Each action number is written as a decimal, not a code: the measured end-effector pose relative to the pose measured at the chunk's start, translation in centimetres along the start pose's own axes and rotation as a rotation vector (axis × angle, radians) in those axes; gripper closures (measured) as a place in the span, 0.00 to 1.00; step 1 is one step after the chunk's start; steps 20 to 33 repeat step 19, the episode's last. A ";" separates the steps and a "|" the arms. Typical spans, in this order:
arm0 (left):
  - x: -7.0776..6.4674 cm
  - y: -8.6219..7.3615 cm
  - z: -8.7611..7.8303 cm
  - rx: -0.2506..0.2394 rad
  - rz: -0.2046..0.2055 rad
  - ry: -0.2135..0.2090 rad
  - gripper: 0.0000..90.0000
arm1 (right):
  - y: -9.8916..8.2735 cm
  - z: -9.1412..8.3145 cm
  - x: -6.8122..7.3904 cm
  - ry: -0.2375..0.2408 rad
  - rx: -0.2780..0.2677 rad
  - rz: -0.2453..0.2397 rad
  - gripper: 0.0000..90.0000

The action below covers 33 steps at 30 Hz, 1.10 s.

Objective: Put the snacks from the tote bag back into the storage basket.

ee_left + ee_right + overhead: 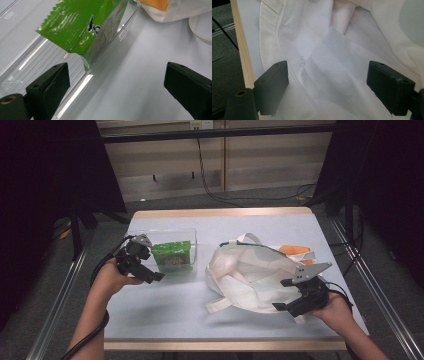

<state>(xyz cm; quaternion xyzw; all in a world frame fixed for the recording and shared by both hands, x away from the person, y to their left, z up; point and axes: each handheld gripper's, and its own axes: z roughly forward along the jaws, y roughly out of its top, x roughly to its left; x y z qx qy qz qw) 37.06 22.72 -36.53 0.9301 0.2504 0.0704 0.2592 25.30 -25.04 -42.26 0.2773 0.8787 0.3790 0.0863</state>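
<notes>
Here, green snack packet upright, leaning in clear bin

The person's forearms are bare, with no sleeves reaching the wrists. Each hand carries a black two-jaw gripper. The left gripper has blocky matte jaws, a small grey three-cornered plate on top and a thick black cable trailing along the forearm toward 6 o'clock. The right gripper bears a larger grey plate dotted with dark screw holes. A brass-coloured ring sits in each near jaw base.
</notes>
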 end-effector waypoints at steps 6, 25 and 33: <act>-1.0 -0.5 0.5 -0.033 -0.008 -0.012 0.07 | 0.0 0.1 0.0 -0.005 0.000 -0.003 0.19; -3.1 -1.4 2.2 -0.081 -0.013 -0.013 0.06 | 0.0 0.1 0.0 0.000 0.000 -0.003 0.19; -3.1 -1.4 2.2 -0.081 -0.013 -0.013 0.06 | 0.0 0.1 0.0 0.000 0.000 -0.003 0.19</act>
